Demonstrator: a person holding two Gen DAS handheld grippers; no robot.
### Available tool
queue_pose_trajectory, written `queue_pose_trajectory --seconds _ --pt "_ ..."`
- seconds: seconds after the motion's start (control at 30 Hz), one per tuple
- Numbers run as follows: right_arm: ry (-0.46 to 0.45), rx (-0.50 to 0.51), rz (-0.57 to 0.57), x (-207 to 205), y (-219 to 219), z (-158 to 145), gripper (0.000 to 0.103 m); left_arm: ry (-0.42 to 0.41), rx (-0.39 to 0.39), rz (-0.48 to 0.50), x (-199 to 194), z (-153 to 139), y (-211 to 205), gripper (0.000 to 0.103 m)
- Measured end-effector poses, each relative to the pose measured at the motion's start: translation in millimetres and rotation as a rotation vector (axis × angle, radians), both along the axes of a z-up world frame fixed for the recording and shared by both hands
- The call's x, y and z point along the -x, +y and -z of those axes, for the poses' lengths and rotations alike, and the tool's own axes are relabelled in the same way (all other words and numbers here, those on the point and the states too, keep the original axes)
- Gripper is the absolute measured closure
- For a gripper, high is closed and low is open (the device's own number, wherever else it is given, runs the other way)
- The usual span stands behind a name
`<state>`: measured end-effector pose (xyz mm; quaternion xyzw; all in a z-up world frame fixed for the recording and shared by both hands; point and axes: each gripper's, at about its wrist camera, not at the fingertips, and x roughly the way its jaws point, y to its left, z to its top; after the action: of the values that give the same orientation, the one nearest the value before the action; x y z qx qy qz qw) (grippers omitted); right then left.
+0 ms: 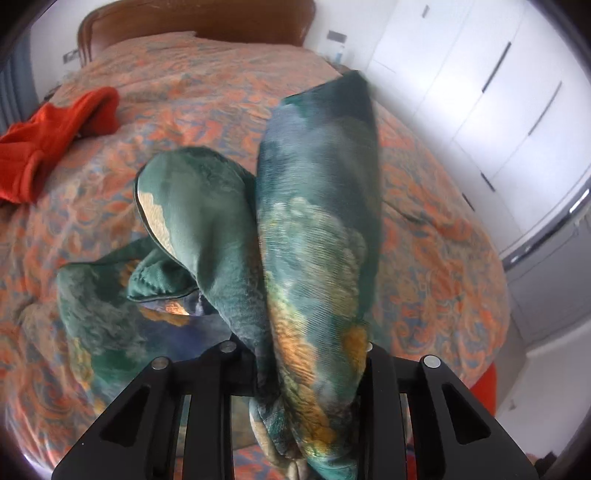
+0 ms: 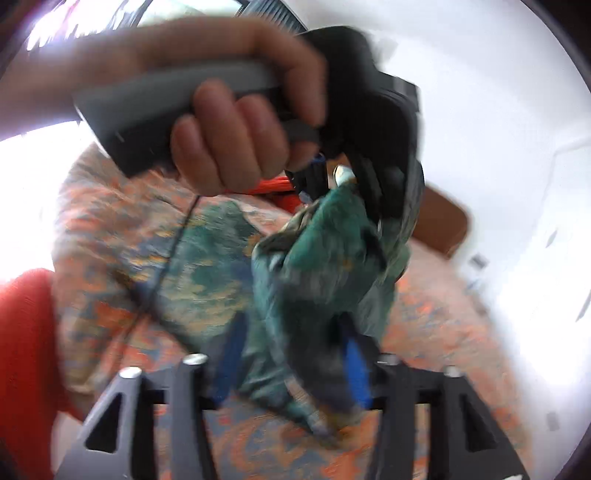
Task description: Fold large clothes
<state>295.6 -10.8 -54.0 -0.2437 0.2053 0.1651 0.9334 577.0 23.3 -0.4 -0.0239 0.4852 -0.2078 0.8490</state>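
Note:
A large green patterned garment [image 1: 317,229] rises off the bed in a thick twisted band. It runs down between the jaws of my left gripper [image 1: 306,373], which is shut on it; the cloth hides the fingertips. More of it lies crumpled on the bedspread [image 1: 103,310]. The blurred right wrist view shows a hand [image 2: 236,133] holding the left gripper [image 2: 332,199] with the green garment [image 2: 321,266] hanging from it. My right gripper [image 2: 291,365] stands open, its blue-padded fingers [image 2: 356,365] apart with the hanging cloth between them.
The bed has an orange floral bedspread [image 1: 207,96] and a wooden headboard [image 1: 199,18]. A red garment [image 1: 55,136] lies at the left of the bed. White wardrobe doors [image 1: 487,81] stand to the right. A red shape [image 2: 26,369] fills the left edge of the right wrist view.

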Motion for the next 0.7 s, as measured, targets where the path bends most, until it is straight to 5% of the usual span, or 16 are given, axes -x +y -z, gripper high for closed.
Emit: queue_pose_trajectory --seconds 0.17,0.27,0.37,0.5,0.7 --pt "0.200 -0.310 -0.011 3.5 -50.7 -23.9 0.036 0.007 0.011 -0.082 -9.4 15.8 69.2 0.076" --pt "0.196 -0.374 0.064 -20.8 -72.3 -33.7 0.036 0.030 -0.002 -0.125 -12.3 40.8 96.6 0.076" --pt "0.161 -0.377 0.127 -60.7 -78.0 -44.3 0.037 0.051 0.011 -0.173 -11.2 61.7 122.6 0.075" --pt "0.267 -0.359 0.046 -119.9 -48.3 -33.8 0.054 0.063 0.075 -0.208 -9.9 78.4 148.2 0.074" --pt "0.343 -0.232 -0.046 -161.0 2.9 31.7 0.056 0.097 0.080 -0.240 -17.4 117.6 173.8 0.065"
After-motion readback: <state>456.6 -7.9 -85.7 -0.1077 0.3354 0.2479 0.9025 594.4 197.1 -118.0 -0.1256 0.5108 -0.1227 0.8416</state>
